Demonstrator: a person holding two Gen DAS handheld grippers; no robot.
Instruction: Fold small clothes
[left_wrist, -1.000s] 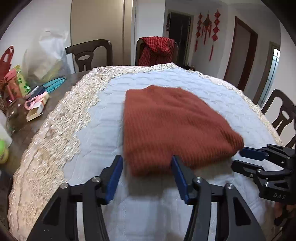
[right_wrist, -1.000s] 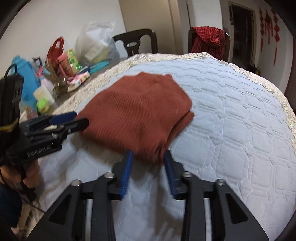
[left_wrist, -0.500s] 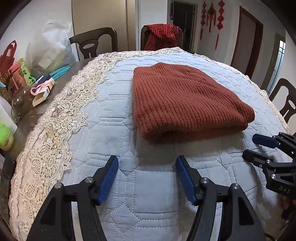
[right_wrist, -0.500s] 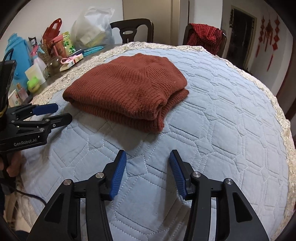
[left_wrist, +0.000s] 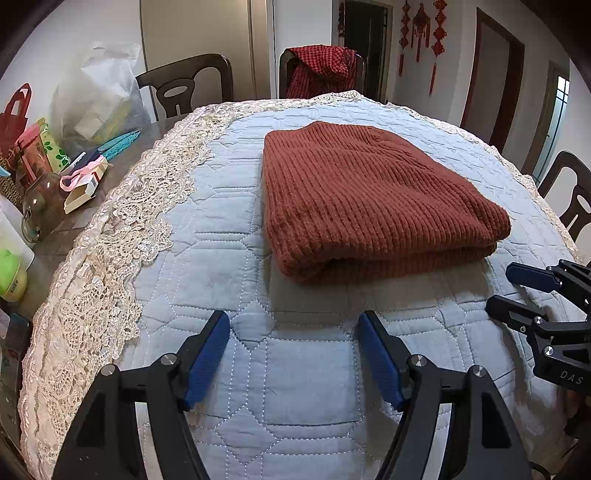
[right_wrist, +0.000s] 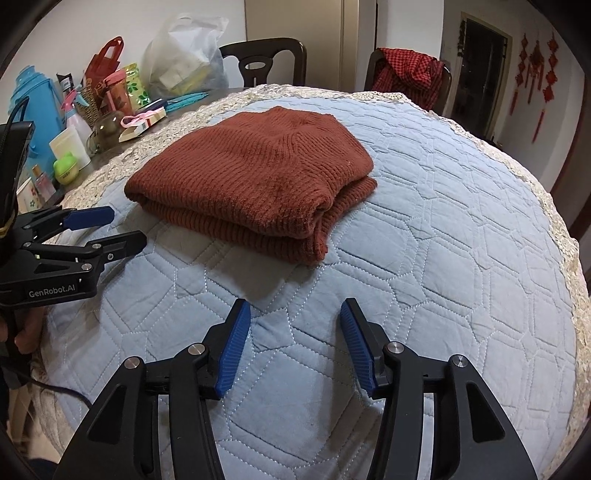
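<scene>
Your left tool (left_wrist: 293, 354) is hovering with its blue pads spread wide and nothing between them, and your right tool (right_wrist: 295, 341) is doing the same, jaws parted and empty. Neither is touching any cloth. Directly under both tools the pale blue quilted cover (right_wrist: 424, 258) is lying over the table, smooth and bare.

Just ahead of the tools, apart from their tips, the rust-brown knitted sweater (left_wrist: 369, 199) is resting on the cover as a compact rectangle. You are looking at its doubled edge: from the right wrist view two thick layers are showing, one stacked on the other, with corners fairly well matched.

Judging by that neat stack, you are at or near the end of this garment; no sleeve or hem is sticking out. What may be left is a light squaring, or moving on to another piece.

Farther off, beyond the sweater, a red checked garment (left_wrist: 319, 68) is hanging over a chair back. To the left of your tools, bags and bottles are crowding the table edge.
</scene>
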